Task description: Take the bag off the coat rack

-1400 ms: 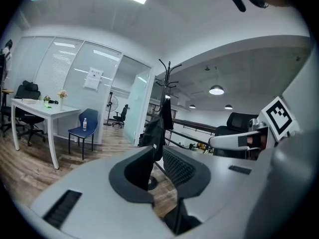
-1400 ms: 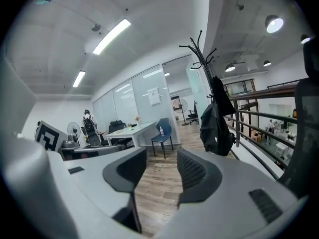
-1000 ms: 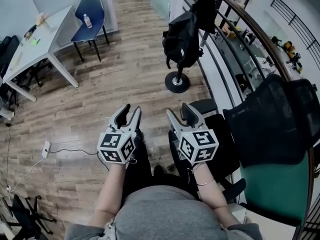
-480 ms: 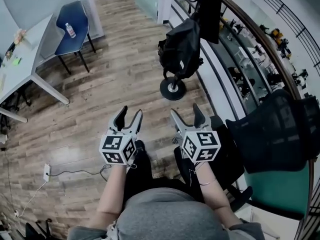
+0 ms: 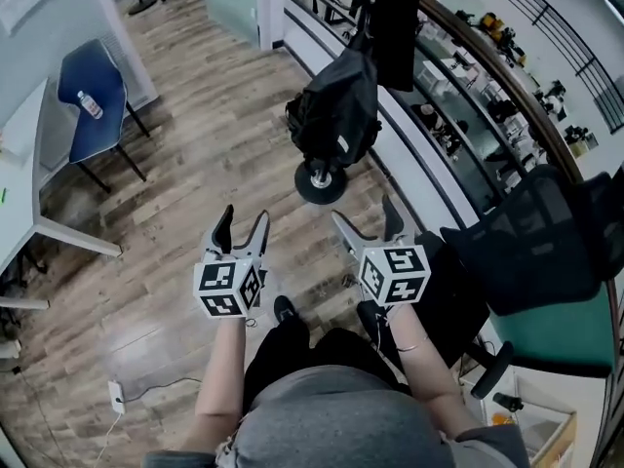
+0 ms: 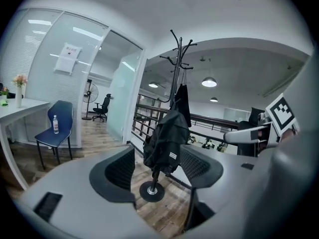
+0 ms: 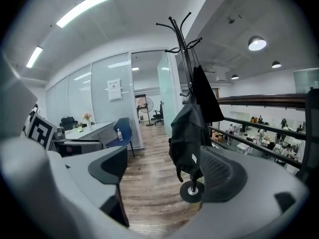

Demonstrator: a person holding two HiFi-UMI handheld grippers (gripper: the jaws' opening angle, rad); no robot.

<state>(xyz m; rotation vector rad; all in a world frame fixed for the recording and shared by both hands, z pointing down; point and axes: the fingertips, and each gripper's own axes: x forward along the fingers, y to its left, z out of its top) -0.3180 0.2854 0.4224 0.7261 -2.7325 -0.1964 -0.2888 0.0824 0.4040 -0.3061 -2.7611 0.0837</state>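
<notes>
A black backpack (image 5: 336,115) hangs on a black coat rack whose round base (image 5: 319,180) stands on the wood floor by the railing. A dark garment (image 5: 395,27) hangs on the rack above the bag. My left gripper (image 5: 244,217) and right gripper (image 5: 364,213) are side by side, short of the rack and apart from it. Both have just been opening and stand open with nothing between the jaws. In the left gripper view the backpack (image 6: 167,143) shows beyond the open left gripper (image 6: 157,168). In the right gripper view the backpack (image 7: 188,138) hangs ahead and right of the open right gripper (image 7: 164,171).
A blue chair (image 5: 93,100) with a bottle on its seat stands at the far left beside a white table (image 5: 19,193). A black mesh office chair (image 5: 526,252) is close at my right. A curved railing (image 5: 468,47) runs behind the rack. A cable (image 5: 117,398) lies on the floor.
Both grippers have moved forward toward the coat rack, which now sits nearer. Both pairs of jaws stand wider apart than before.
</notes>
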